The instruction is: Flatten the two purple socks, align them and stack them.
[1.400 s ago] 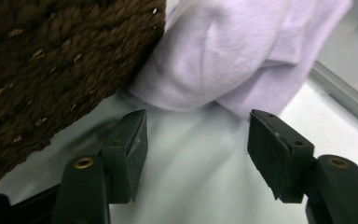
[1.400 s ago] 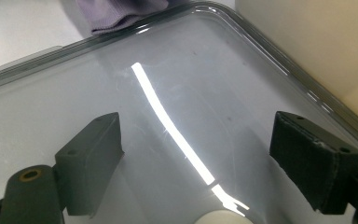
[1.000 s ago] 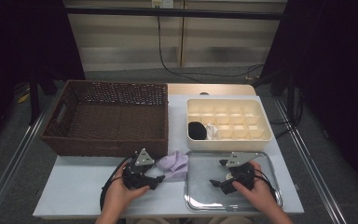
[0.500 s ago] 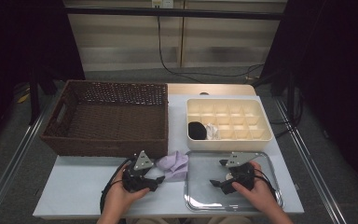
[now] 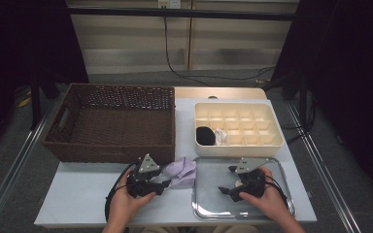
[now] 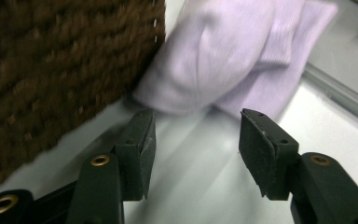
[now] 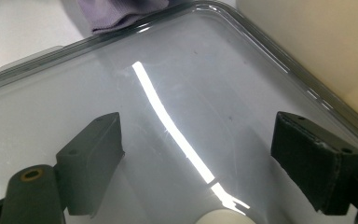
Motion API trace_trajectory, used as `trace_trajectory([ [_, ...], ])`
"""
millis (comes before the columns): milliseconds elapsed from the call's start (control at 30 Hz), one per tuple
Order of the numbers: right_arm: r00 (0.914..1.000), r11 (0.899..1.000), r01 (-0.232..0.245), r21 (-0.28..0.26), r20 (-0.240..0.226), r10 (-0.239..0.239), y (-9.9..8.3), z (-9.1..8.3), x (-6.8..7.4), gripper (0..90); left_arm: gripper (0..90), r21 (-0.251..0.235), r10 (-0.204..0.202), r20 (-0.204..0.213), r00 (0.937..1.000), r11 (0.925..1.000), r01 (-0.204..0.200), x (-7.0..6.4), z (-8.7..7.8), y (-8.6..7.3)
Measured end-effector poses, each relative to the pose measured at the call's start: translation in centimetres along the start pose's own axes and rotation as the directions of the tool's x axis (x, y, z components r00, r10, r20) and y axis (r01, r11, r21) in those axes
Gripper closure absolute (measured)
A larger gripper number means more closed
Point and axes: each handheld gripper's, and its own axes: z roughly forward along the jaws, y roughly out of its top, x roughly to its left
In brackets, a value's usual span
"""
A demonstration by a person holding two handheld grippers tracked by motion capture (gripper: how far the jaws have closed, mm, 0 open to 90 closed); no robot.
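Pale tabletop (image 5: 92, 194); both hand-held grippers gape empty, left (image 6: 193, 140) facing soft lilac cloth (image 6: 233, 60) (crumpled).

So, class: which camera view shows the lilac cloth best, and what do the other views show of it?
The left gripper view: the lilac cloth sits close ahead of the open left tool, folds visible, against the wicker basket. The high view shows it small between basket and metal tray. The right gripper view catches a corner.

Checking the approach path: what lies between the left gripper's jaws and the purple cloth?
Bare white table; the left gripper view shows nothing between left gripper and purple cloth.
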Motion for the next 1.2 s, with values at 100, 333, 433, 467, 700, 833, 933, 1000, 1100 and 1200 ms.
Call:
trace_trajectory([
  [100, 1.0000, 1.000, -0.001, 0.000, 0.000, 0.001, 0.0, 0.0, 0.0, 16.4, 49.0, -0.006, 0.012, 0.006, 0.9999, 0.9999, -0.012, -0.3, -0.1, 0.4],
  [333, 1.0000, 1.000, -0.004, 0.001, 0.006, 0.004, 0.0, 0.0, 0.1, 17.1, 63.0, 0.004, 0.021, -0.015, 0.9997, 0.9998, -0.020, -0.2, 0.6, 1.1],
  [433, 1.0000, 1.000, -0.007, 0.001, 0.002, 0.007, 0.0, -0.1, 0.2, 18.3, 65.8, 0.000, 0.010, -0.032, 0.9994, 1.0000, -0.010, 0.1, 0.6, 1.3],
  [467, 1.0000, 1.000, -0.007, 0.001, 0.002, 0.007, 0.0, -0.1, 0.2, 18.3, 65.8, 0.002, 0.008, -0.028, 0.9996, 1.0000, -0.008, 0.2, 0.5, 1.3],
  [700, 0.9993, 1.000, 0.022, 0.002, -0.029, -0.022, 0.9, 0.4, 0.8, 23.2, 76.4, 0.003, 0.014, -0.024, 0.9996, 0.9999, -0.014, 0.1, 0.2, 2.0],
  [833, 0.9991, 1.000, 0.028, -0.011, -0.032, -0.028, 1.4, 0.4, 1.0, 24.3, 75.7, 0.001, 0.006, -0.004, 1.0000, 1.0000, -0.006, -0.2, 0.1, 2.1],
  [933, 0.9990, 1.000, 0.019, -0.018, -0.039, -0.020, 1.5, 0.5, 1.0, 24.3, 75.5, 0.007, 0.000, 0.019, 0.9998, 1.0000, 0.000, -0.5, 0.0, 2.4],
  [1000, 0.9989, 0.999, 0.030, -0.014, -0.037, -0.030, 1.5, 0.6, 1.1, 24.6, 75.0, 0.003, -0.012, 0.047, 0.9988, 0.9999, 0.011, -0.9, -0.2, 2.6],
  [1100, 0.9985, 1.000, 0.029, -0.011, -0.047, -0.029, 1.6, 0.7, 1.3, 26.1, 73.0, -0.006, -0.008, 0.087, 0.9962, 0.9999, 0.008, -1.8, -0.3, 3.1],
  [1200, 0.9986, 1.000, 0.023, -0.003, -0.048, -0.024, 1.6, 0.7, 1.4, 26.2, 69.0, -0.010, 0.045, 0.066, 0.9968, 0.9989, -0.045, -2.7, 0.4, 3.5],
])
